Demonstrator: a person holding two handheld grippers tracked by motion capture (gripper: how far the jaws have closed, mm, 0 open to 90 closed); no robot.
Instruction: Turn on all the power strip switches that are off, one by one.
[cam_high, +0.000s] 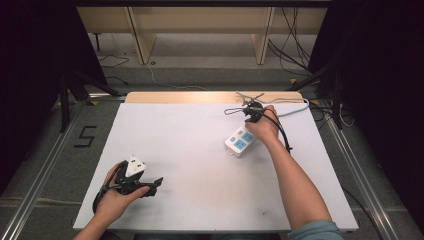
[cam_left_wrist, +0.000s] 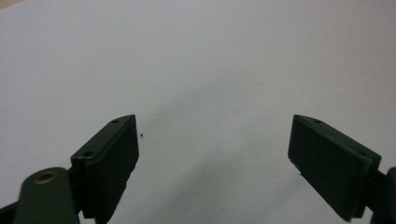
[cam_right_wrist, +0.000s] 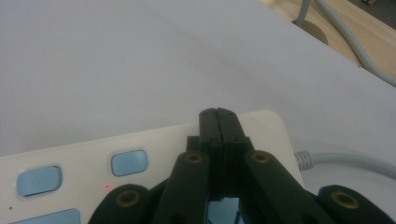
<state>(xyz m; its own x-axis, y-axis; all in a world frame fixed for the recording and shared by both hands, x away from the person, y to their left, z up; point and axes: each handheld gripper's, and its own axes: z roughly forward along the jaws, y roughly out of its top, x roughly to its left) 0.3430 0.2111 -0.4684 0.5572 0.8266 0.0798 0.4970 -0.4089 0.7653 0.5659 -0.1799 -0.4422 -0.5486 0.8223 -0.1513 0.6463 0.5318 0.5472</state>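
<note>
While the right tool (cam_right_wrist: 218, 114), jaws pressed together, hides part of the white power strip (cam_high: 240, 141), the left tool (cam_left_wrist: 212, 154) gapes wide, well left of it on the counter (cam_high: 200, 150); floor marking reads "5" (cam_high: 85, 136)

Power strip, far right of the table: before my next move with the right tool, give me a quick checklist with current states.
1. Right tool shut: ok, its jaws meet with no gap, over the power strip.
2. Tool tip pressing the strip: cannot tell, contact is hidden in the right gripper view.
3. Strip powered: ok, a small red light glows beside the blue button.
4. Strip's grey cable clear of the tool: ok, it leaves the end off to the side.
5. Left tool out of the way: ok, open over bare table, near the left edge.
6. White plug position: ok, it lies beside the left tool.
</note>
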